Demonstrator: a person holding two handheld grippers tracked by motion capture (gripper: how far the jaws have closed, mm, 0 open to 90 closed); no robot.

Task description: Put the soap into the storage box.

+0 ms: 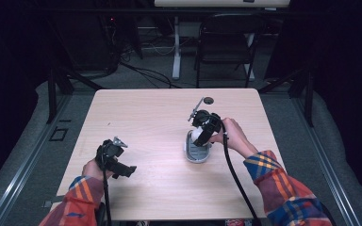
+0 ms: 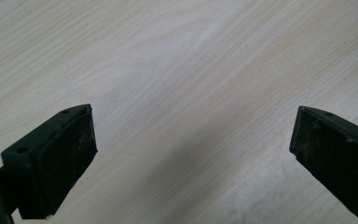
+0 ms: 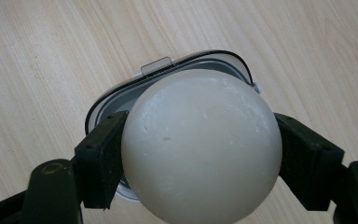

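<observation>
With its jaws clamped on the white ball [image 3: 200, 147], the right gripper [image 1: 202, 134] hangs just above the open grey container [image 1: 196, 151] on the bench [image 1: 155, 113], probably to drop it in, while the left gripper [image 1: 122, 165] rests apart, jaws spread and empty.

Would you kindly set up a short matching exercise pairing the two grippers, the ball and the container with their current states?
Things:
1. left gripper
2. right gripper
3. white ball
4. grey container

States:
A. lies on the table, under the ball
B. shut on something round
C. jaws apart over bare wood
D. clamped between two black jaws

Pairs: 1-C, 2-B, 3-D, 4-A
</observation>
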